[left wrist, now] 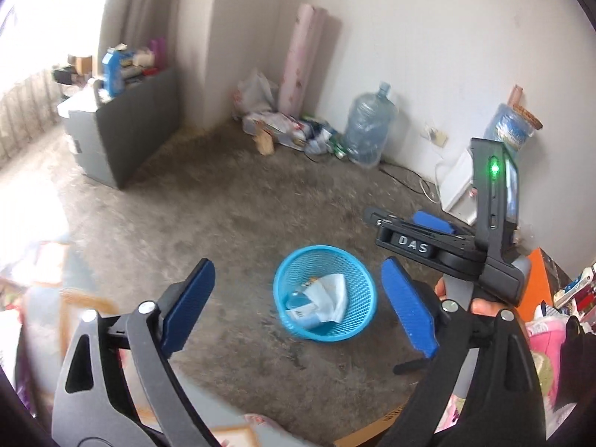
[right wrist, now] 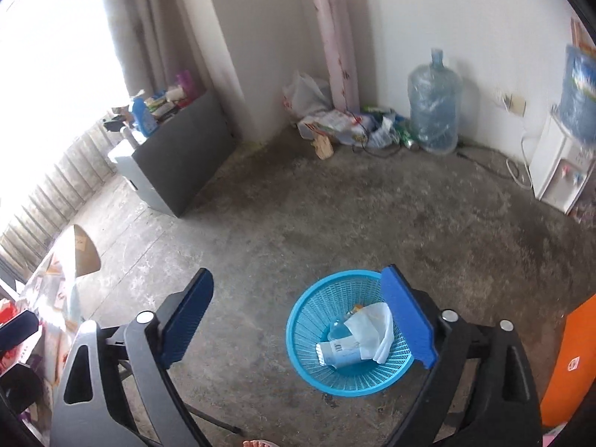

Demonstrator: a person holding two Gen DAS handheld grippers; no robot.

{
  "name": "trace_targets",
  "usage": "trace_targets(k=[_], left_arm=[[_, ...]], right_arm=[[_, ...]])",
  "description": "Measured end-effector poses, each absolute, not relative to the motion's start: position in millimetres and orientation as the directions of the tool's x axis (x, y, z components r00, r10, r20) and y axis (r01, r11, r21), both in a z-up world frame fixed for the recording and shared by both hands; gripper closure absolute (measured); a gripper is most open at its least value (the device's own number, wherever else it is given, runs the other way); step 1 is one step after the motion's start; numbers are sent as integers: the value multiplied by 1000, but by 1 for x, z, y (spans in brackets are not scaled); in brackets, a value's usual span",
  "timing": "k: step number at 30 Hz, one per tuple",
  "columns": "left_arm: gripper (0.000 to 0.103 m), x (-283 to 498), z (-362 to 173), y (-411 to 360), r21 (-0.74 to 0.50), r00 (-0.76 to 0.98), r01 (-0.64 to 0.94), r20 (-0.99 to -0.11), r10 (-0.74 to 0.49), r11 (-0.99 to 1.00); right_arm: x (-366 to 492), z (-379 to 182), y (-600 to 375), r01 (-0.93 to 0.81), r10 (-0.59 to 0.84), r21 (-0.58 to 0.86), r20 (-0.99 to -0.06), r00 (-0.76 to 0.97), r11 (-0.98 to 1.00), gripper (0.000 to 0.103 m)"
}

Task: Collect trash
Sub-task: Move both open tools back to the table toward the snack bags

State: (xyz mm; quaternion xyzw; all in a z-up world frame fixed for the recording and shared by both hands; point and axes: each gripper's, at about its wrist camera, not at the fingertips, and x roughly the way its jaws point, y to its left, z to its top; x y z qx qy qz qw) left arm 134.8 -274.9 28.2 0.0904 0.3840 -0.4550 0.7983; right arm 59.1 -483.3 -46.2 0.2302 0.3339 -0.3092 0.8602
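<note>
A blue mesh basket stands on the concrete floor, holding a clear plastic bottle, a white tissue and a labelled wrapper. My left gripper hangs above and in front of it, jaws wide open, nothing between the blue pads. My right gripper shows to the right in that view, held by a hand. In the right wrist view the right gripper is also open and empty, its right finger overlapping the basket with the bottle and tissue inside.
A litter pile lies in the far corner beside pink rolls and a large water jug. A grey cabinet stands left, a water dispenser right, with a cable on the floor. An orange box is near right.
</note>
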Motion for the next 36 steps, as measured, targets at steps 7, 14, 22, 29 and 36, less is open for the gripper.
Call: trace_targets(k=[7,14,22,29,36], left_arm=[[10,132,51,-176,-225,379,705,-683,-625,673],[9,129,58,-96,-281,432,603,-671,-602,746],[9,124,57,-13,-361,514,502,-607,-607,786],[9,112,74,54,-311,685,367,-548,-481,877],[9,101,88,103,-239,792,287,-486,-370,928]], right_arm=[[67,-10,-399,617,-404,84,-685,606,783,6],[80,13,-319,512,-440,-85,-643,627,855,6],[86,33,-261,382,-348,-79,-609,712,921,6],[77,45,-239,216,-141,74,-553,821,974,6],[80,46,-214,105,8,182,-530,848,978,6]])
